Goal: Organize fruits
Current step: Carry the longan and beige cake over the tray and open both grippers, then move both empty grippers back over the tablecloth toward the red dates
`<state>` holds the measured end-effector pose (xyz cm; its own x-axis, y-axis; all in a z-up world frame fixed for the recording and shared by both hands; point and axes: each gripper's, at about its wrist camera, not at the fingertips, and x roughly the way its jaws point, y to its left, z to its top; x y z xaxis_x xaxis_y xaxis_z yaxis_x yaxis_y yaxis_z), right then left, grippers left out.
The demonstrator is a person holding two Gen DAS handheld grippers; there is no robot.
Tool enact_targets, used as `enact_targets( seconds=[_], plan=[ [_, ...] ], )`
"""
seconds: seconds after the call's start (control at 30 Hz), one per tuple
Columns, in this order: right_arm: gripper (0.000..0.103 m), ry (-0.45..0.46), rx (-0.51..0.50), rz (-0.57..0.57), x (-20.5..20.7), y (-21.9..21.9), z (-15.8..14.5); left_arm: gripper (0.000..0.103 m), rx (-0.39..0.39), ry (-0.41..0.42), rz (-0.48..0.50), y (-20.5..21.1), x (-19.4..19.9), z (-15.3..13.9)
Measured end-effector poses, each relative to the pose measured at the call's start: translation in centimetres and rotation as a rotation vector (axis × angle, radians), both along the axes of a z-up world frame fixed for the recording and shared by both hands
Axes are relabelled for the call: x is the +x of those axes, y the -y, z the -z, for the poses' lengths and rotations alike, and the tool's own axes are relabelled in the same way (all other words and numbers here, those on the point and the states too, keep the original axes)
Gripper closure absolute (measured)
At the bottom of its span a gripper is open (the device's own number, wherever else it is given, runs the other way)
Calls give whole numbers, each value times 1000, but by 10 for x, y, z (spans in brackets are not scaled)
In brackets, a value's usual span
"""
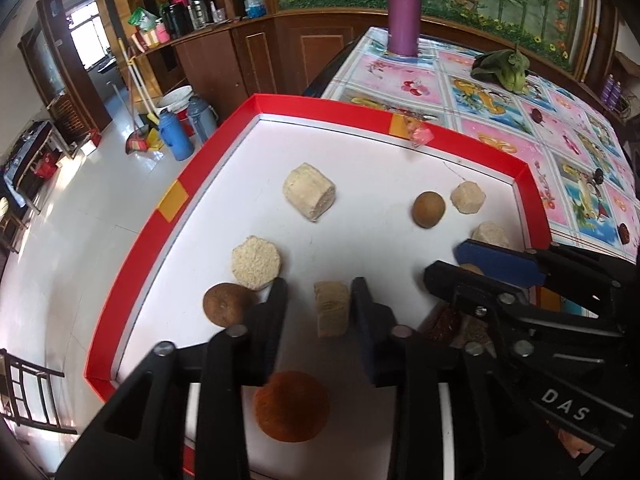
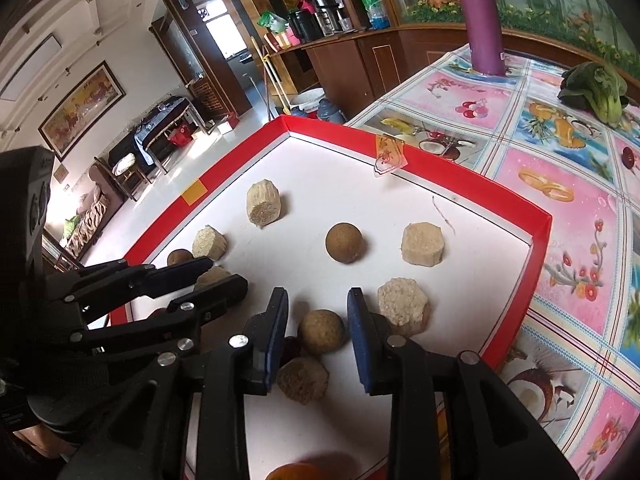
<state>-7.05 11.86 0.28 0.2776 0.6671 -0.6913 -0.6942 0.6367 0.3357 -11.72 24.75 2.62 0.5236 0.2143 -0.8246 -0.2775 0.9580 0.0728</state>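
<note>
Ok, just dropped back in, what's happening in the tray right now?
A person holds two grippers over the red-rimmed tray, sorting fruit. The left gripper has its jaws open around a pale cut chunk, not visibly clamped. The right gripper is open around a round brown fruit, with another chunk just below. More chunks and brown fruits lie scattered on the white tray floor; nothing is lifted.
</note>
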Motion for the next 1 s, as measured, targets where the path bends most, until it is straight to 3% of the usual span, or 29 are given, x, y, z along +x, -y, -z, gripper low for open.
enact_targets(
  seconds=[0.1,0.23,0.33,0.43,0.6,0.73,1.0],
  plan=[
    [71,2,47,12,0,11,-7,39,-1,10,-18,-1,-2,-4],
    [70,42,132,54,-1,45,-26,35,27,44,-20,6,-5,-18],
    [70,101,137,122,-2,82,-32,31,56,84,1,18,-8,-31],
    [70,158,95,215,-1,125,-33,26,73,108,40,33,-8,-41],
    [70,242,-61,415,6,204,-25,23,77,118,146,73,1,-46],
    [70,241,-133,560,24,254,-15,23,67,107,240,112,21,-50],
    [70,149,-174,580,45,269,2,23,69,129,385,177,59,-71]
  ],
)
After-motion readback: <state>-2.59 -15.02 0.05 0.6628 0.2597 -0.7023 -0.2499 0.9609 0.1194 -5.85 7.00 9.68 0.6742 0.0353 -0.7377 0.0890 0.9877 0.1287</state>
